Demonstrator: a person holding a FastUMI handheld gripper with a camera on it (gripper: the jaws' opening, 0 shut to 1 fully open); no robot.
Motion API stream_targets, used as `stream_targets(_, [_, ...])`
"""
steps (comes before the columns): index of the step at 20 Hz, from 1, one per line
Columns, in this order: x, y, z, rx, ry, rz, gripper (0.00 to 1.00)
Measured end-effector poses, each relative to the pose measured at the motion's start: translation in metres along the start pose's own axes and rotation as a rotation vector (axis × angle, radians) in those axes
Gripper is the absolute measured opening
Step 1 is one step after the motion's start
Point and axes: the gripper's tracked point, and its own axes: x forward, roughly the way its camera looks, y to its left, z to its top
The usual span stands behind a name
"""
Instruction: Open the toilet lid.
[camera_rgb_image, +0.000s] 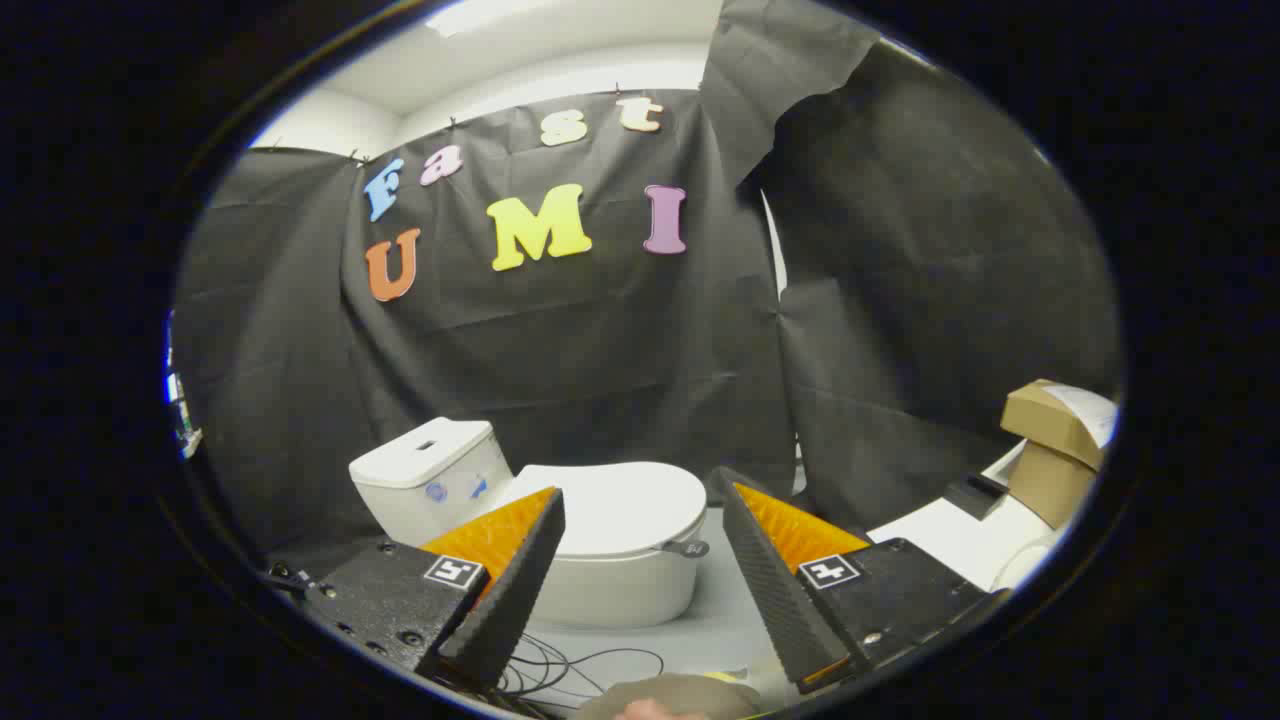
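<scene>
A small white toilet (610, 580) stands on the grey surface, its tank (432, 480) at the left against the black cloth. The white lid (625, 505) lies flat and closed on the bowl. A small grey tab (688, 548) sticks out from the lid's front right edge. My gripper (640, 495) is open, its fingers spread wide a little in front of the toilet. The left finger (520, 570) overlaps the bowl's left side in the view, and the right finger (765, 570) stands to the right of the tab. Nothing is held.
Thin black cables (580, 670) lie on the grey surface just before the toilet. A white ledge (950, 540) at the right carries a small dark object (975, 495) and brown cardboard boxes (1050, 450). Black cloth hangs close behind the toilet.
</scene>
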Motion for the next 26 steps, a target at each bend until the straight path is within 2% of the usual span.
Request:
stream_targets(17, [0.001, 0.0, 0.001, -0.016, -0.025, -0.004, 1.0])
stream_targets(23, [0.003, -0.008, 0.003, -0.086, -0.057, -0.038, 0.99])
stream_targets(26, [0.005, -0.01, -0.01, -0.074, -0.039, -0.058, 1.0])
